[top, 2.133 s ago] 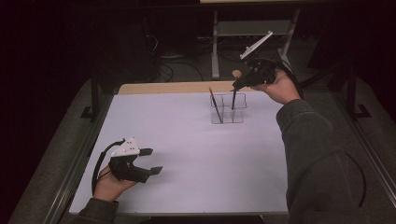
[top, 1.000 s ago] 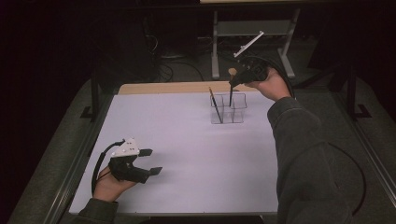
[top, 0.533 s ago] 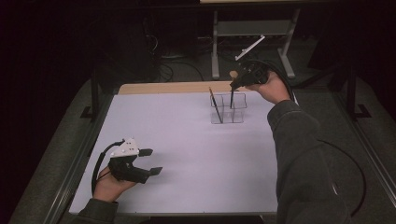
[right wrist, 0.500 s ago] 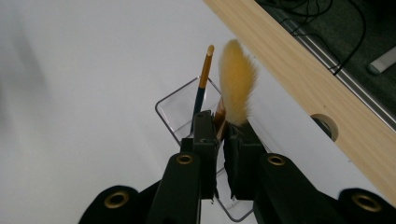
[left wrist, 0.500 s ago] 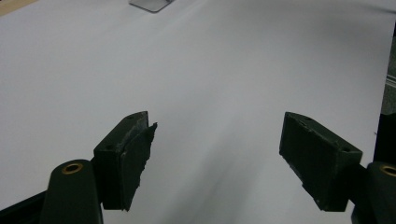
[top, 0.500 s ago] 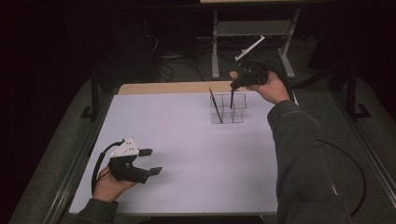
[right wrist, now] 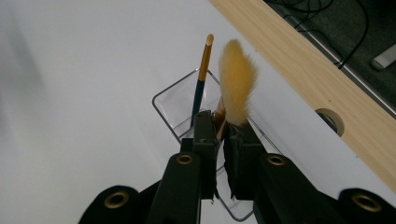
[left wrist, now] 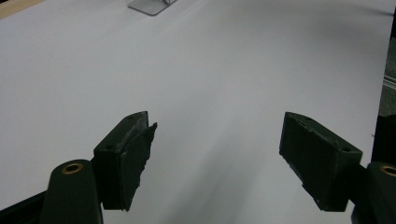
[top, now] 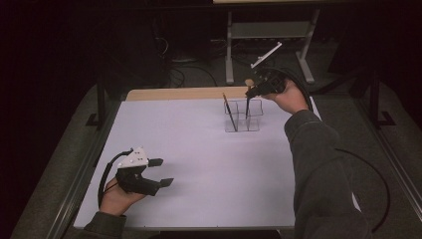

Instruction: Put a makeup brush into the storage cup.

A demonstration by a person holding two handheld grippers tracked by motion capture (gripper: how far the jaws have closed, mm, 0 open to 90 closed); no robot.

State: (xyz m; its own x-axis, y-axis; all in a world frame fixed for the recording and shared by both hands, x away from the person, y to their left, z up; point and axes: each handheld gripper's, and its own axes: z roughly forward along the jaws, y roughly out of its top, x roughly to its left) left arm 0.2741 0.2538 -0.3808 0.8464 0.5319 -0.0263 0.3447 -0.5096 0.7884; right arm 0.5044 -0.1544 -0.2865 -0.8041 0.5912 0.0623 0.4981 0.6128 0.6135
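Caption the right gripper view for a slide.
Right gripper shut on a fluffy brush above a clear holder already holding a thin brush.

The right gripper (top: pixel 249 92) is above the holder (top: pixel 243 115) at the table's (top: pixel 209 164) far side, with a brush (right wrist: pixel 236 84) between its jaws, tip up, handle reaching down into the compartment below. A second brush (right wrist: pixel 201 70) stands in the compartment just beyond. The left gripper (top: pixel 160 172) rests on the near left of the table, well apart from the holder, which lies far ahead of its jaws.
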